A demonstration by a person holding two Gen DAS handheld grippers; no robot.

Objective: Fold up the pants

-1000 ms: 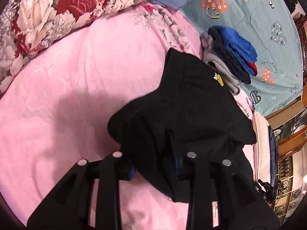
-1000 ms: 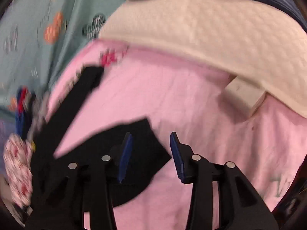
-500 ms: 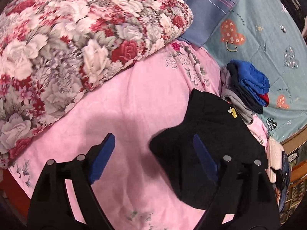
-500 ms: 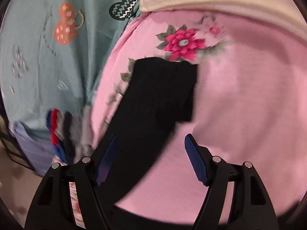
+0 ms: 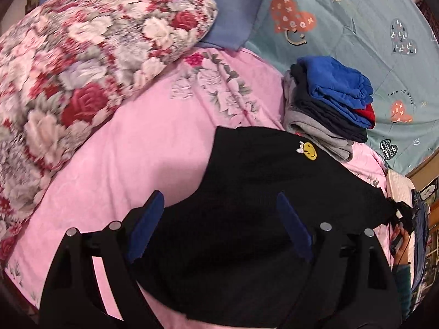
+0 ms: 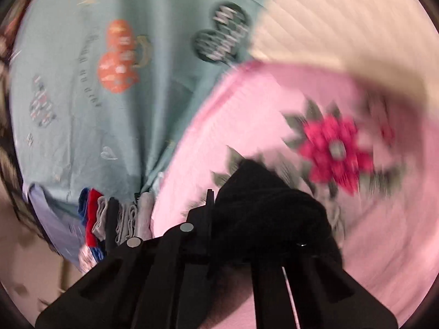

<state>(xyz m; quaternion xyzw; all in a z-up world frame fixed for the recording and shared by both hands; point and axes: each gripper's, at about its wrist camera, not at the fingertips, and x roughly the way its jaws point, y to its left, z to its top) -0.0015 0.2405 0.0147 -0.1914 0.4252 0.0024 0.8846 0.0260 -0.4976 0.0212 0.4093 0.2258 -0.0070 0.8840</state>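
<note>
The black pants lie on the pink bedspread of the bed, partly folded, with a small yellow smiley patch facing up near their far edge. The left claw hangs over them with its blue-padded fingers spread wide and nothing between them; the dark cloth simply lies underneath. In this left view a stack of folded clothes (blue on top, then dark, red and grey layers) sits just beyond the pants, touching their far edge, where the pink bedspread meets a teal sheet printed with hearts. A flowered pillow fills the far left corner of the bed, and a hand shows at the right edge, beside the pants' corner.

The right view, which is blurred, gives what the left cannot: the right claw is closed on a bunched end of the pants, black cloth swelling up between and over its fingers. Beyond it lies a red flower print on the bedspread, and a cream quilted cover at the top right. The same stack of clothes appears edge-on at the lower left, against the teal sheet.
</note>
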